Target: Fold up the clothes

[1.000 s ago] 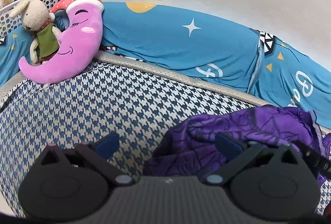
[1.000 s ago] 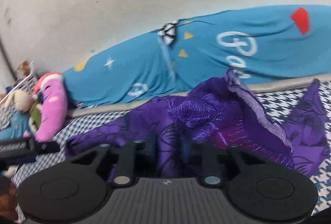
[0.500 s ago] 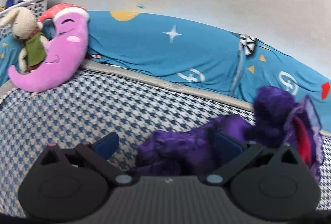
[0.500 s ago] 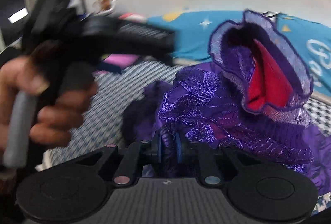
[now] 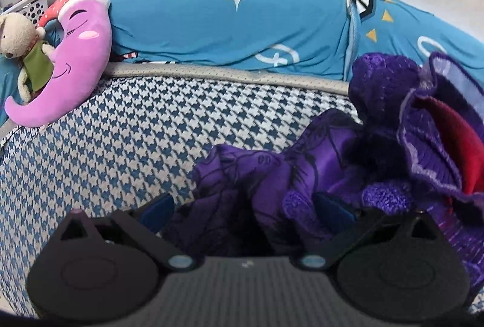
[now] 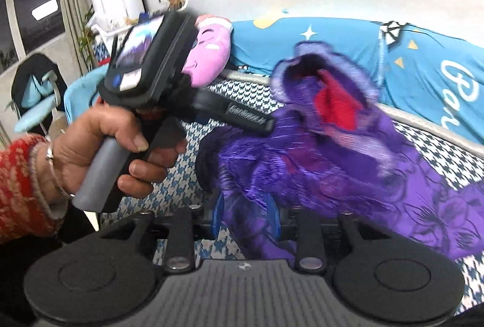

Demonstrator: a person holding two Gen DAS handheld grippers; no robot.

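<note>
Each set of tongs is built in matte black plastic: two round discs flank a ribbed grey centre panel, and angled black arms with silver rivets carry blue finger pads. On the left tongs, a grey handle, a small screen and white lettering are seen. A red-and-cream patterned sleeve and thin bracelets are worn.

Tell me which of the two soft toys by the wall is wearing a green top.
The beige rabbit toy, leaning against the pink moon plush, which only has a red-and-white cap.
</note>
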